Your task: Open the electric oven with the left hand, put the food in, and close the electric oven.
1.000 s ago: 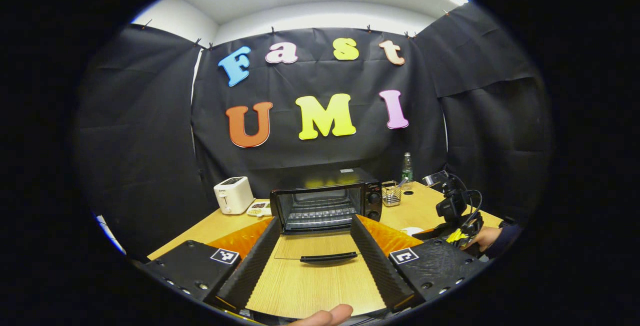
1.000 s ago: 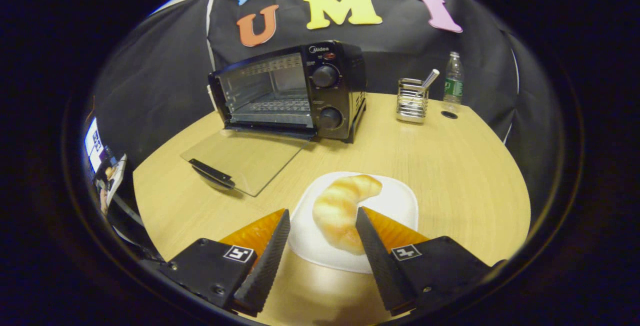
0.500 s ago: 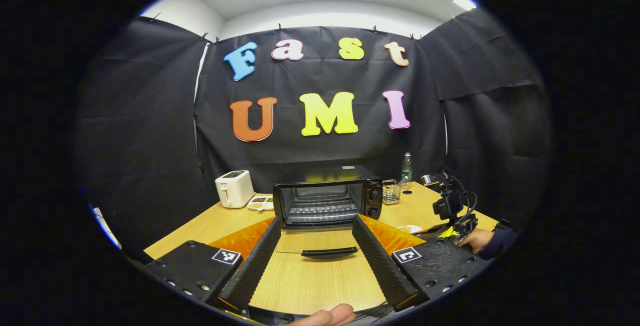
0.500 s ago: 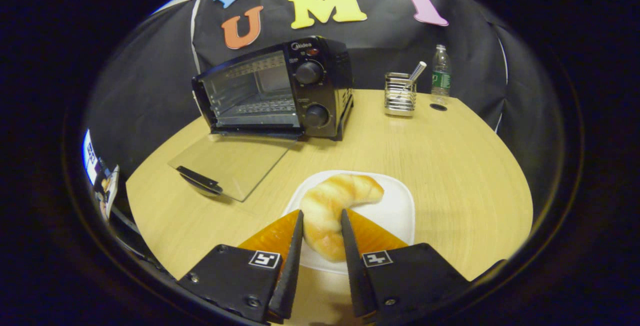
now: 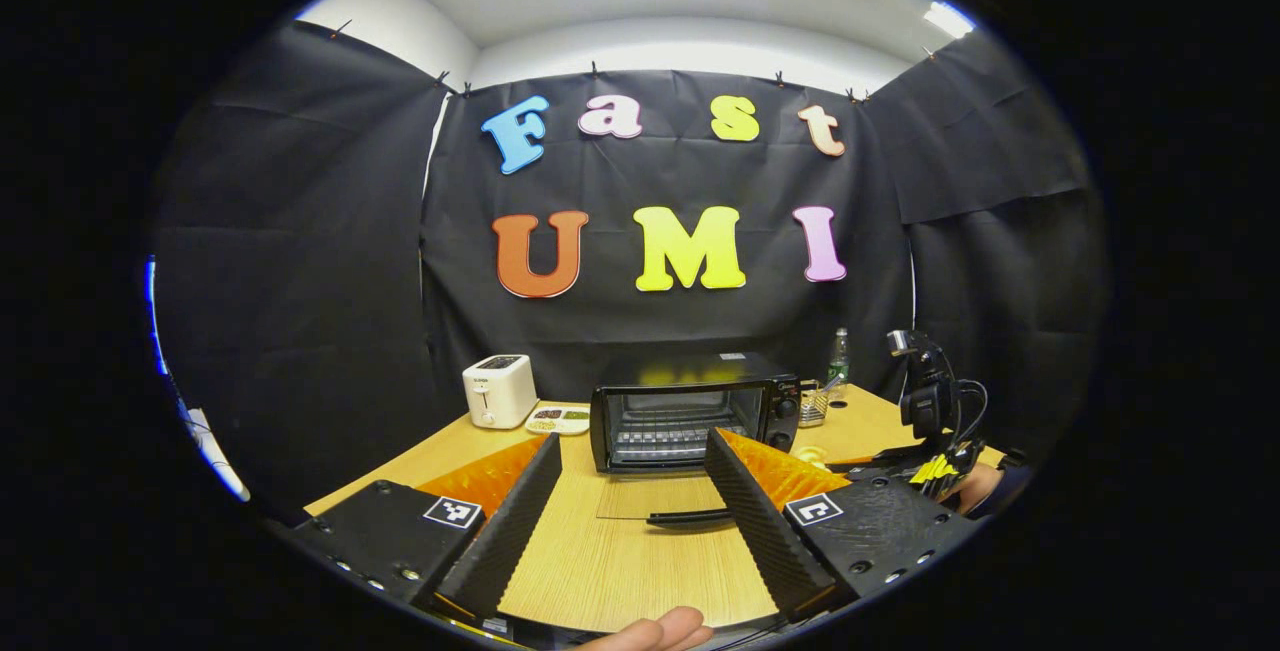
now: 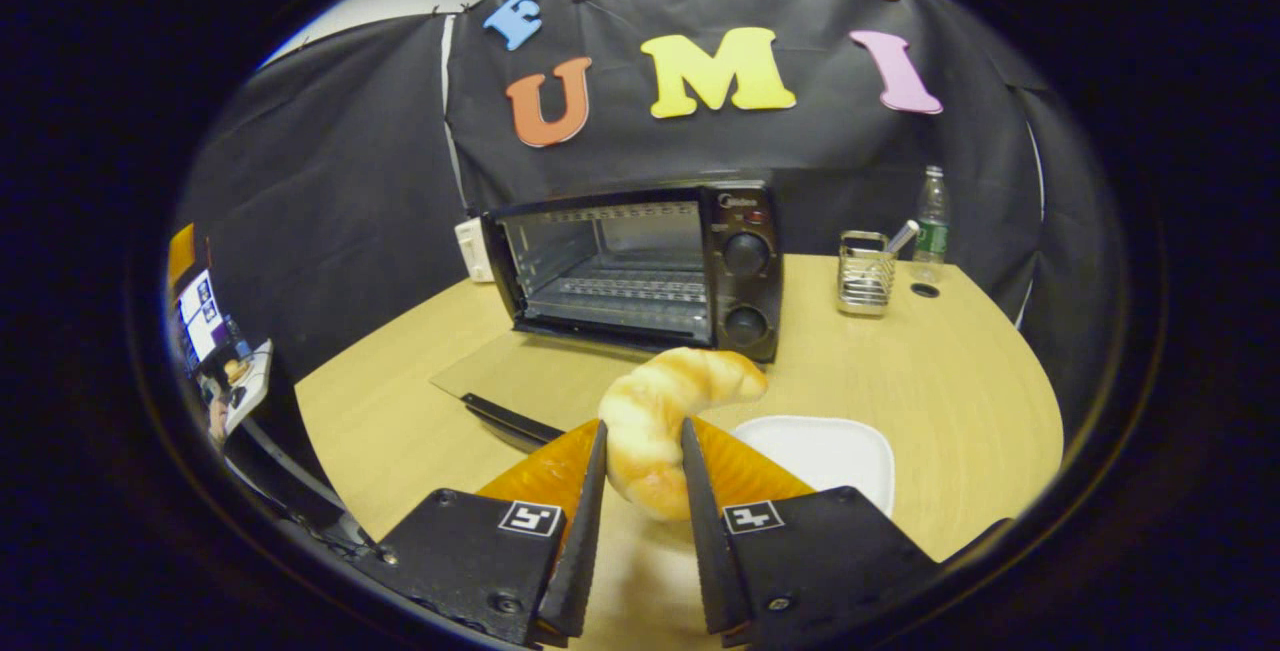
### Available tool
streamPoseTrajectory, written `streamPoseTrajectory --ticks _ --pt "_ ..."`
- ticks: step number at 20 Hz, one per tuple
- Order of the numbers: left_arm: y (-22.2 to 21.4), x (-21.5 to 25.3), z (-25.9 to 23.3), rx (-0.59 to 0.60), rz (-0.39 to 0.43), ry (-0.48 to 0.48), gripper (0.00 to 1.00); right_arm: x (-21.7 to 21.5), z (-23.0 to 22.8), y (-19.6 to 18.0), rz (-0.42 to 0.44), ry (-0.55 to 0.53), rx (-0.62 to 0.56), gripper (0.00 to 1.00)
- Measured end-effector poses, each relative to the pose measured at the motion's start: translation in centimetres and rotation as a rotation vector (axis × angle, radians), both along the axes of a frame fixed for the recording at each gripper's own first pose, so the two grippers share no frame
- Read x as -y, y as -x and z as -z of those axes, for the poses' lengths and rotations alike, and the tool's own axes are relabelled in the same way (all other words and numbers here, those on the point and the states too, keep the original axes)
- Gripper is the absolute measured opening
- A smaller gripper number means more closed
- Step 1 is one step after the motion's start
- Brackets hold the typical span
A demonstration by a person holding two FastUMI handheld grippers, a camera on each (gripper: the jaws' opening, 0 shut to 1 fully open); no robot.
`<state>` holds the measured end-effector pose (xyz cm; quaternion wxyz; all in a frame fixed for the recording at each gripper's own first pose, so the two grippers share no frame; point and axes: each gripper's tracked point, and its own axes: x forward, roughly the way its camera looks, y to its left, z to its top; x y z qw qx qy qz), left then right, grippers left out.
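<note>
Oven: the electric oven (image 6: 640,266) stands on the table (image 6: 950,371) with its glass door (image 6: 530,386) folded flat toward the viewer, so the cavity and wire rack (image 6: 625,286) are open for loading.
Food: a croissant (image 6: 655,421) hangs in the air in front of the oven, off the white plate (image 6: 825,451) that lies below and to its right; by the look of it, it is lifted to clear the door's handle on the way to the rack.
Right gripper: the right gripper (image 6: 635,461) is clenched on the croissant's lower end, both fingers pressing its sides, leaving the curved tip free and pointing at the oven.
Left gripper: the left gripper (image 5: 625,491) is released, fingers spread and empty, held back in front of the oven and above the table; probably parked clear of the opening, yet lined up with the door handle (image 5: 690,517) for closing.
Behind the oven: a toaster (image 5: 499,390) to its left, a wire holder (image 6: 865,271) and bottle (image 6: 931,213) to its right, all out of the loading path.
Stage: judged mid-task; door open, food not yet inside.
</note>
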<state>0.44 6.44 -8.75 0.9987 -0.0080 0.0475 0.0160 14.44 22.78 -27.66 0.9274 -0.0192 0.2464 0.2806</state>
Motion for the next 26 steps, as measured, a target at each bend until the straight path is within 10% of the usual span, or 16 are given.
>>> streamPoseTrajectory --ticks 20,26 --pt "0.1 -6.1 3.0 -0.032 0.0 -0.008 0.95 -16.4 0.2 -22.7 0.202 0.017 0.1 0.45" --pt "-0.4 -5.5 4.0 -0.076 -0.005 0.019 0.95 -14.4 0.9 -20.5 0.181 0.031 0.079 0.9"
